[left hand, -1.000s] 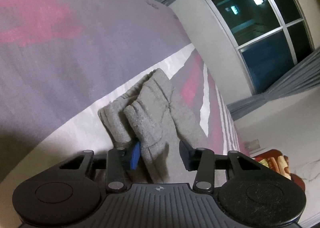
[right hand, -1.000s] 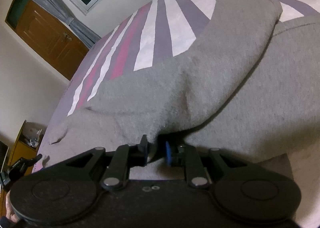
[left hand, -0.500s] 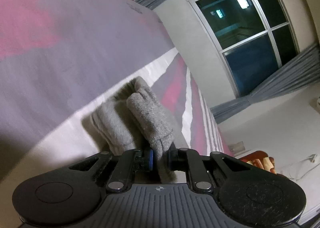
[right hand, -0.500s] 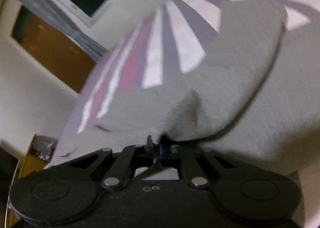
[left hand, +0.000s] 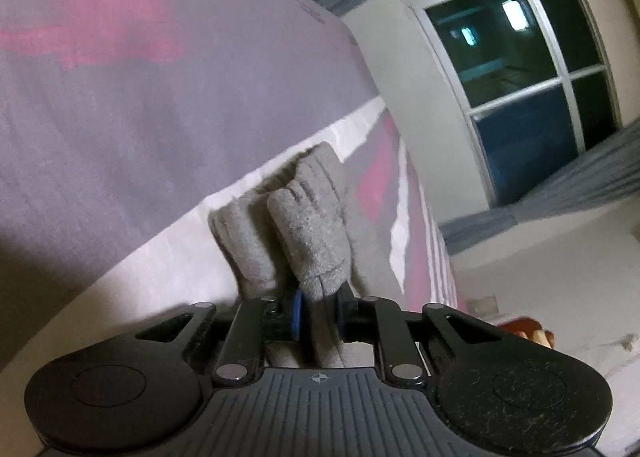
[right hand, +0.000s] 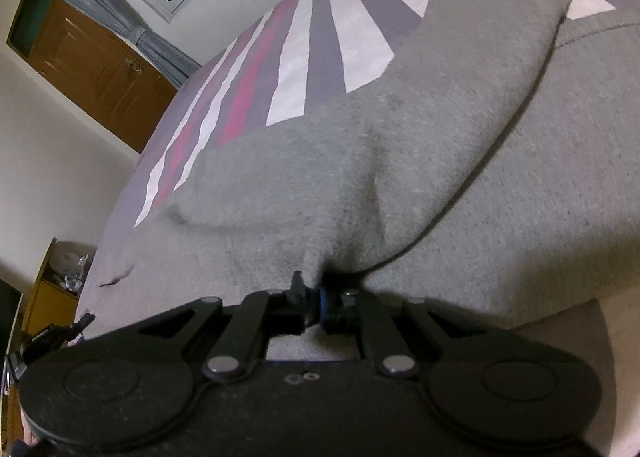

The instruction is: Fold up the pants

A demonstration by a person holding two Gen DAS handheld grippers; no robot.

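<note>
Both tools are clamped on the grey pants [right hand: 400, 161] spread on the striped bed [right hand: 320, 37]: the left hand-held gripper [left hand: 318, 311] pinches what seems a leg cuff, and the cloth's length runs forward, away from the right hand-held gripper [right hand: 310, 303].

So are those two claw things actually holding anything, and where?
Yes. The left gripper pinches the gray pants at a ribbed leg cuff; the right gripper pinches a bunched fabric edge.
</note>
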